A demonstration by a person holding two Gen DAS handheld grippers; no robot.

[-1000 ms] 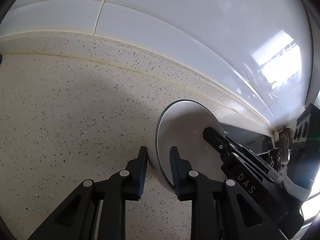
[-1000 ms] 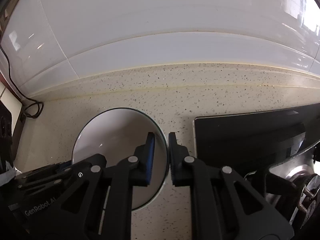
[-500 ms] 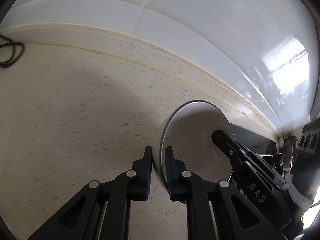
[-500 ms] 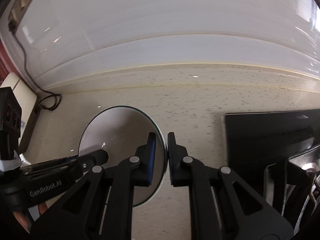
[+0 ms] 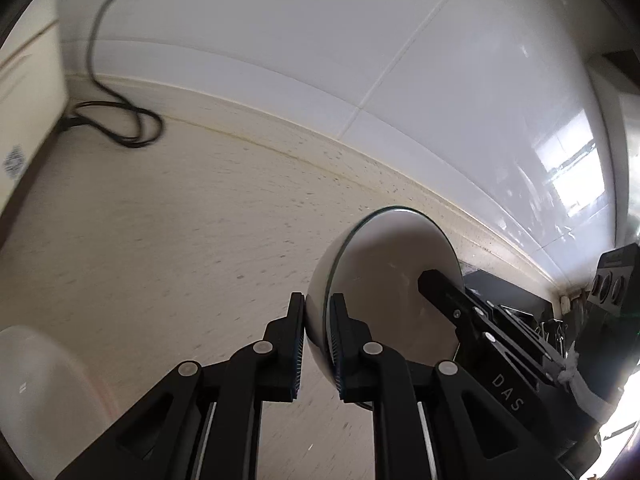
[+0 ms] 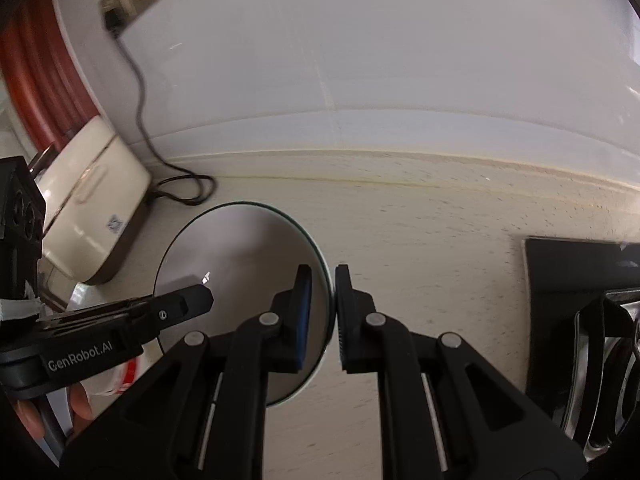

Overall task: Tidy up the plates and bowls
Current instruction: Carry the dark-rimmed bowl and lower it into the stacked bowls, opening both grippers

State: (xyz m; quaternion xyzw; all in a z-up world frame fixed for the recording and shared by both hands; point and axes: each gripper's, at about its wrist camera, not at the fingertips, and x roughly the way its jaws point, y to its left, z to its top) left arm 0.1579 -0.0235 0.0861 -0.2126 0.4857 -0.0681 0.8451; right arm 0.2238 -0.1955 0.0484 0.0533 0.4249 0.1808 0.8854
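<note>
The white bowl (image 5: 384, 280) hangs above the speckled surface (image 5: 180, 240) — I have both sets of fingers clamped on its rim: left gripper (image 5: 316, 344) at six o'clock, right gripper (image 6: 324, 312) at three o'clock.

Both wrist views close, angled down, sharing bowl (image 5: 384, 280) and counter (image 5: 160, 248)

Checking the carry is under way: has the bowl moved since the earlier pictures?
Yes. The bowl, pinched by both tongs, has travelled left along the counter, away from the black cooktop and toward the cream appliance.
</note>
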